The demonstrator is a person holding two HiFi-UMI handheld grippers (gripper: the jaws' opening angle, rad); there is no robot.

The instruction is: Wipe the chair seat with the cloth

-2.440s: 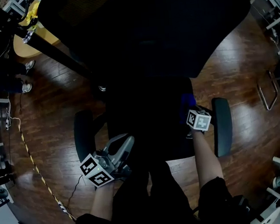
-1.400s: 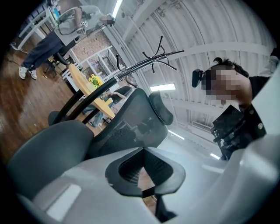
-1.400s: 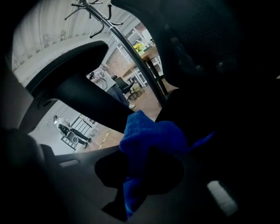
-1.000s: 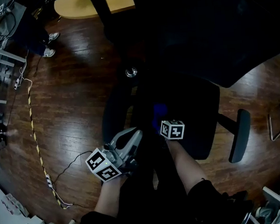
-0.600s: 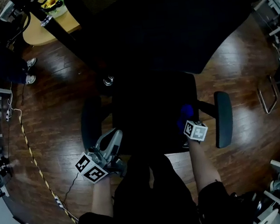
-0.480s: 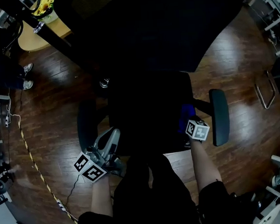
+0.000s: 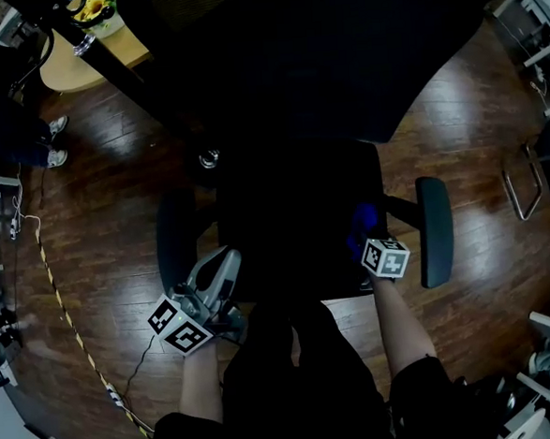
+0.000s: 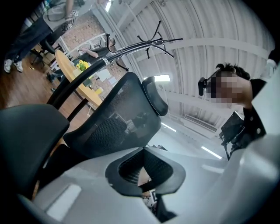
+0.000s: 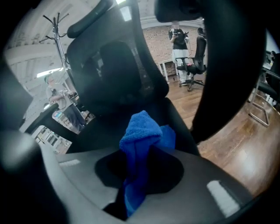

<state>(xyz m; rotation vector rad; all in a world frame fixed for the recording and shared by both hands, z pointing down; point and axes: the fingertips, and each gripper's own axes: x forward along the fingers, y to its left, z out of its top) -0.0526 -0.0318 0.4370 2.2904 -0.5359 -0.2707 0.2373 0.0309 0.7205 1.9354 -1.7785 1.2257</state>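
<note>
Cloth at the seat's right front edge, and the whole seat lies open to its left!

The right gripper (image 7: 368, 239) is clamped tight on the blue cloth (image 9: 141, 139), a bunched fold poking up past its jaws, and it sits over the chair seat (image 7: 294, 217) just inside the right armrest (image 7: 435, 231). So the ground to cover runs leftward and up toward the chair back (image 7: 320, 61), and the right hand is plainly the nearer one. The left gripper (image 7: 218, 270), jaws together on nothing, hangs off the seat's left front corner beside the left armrest (image 7: 174, 244). The seat is dark, so actual contact is hard to judge. All round is glossy wood floor (image 7: 96, 217), with a round table (image 7: 72, 73) at the far left.
</note>
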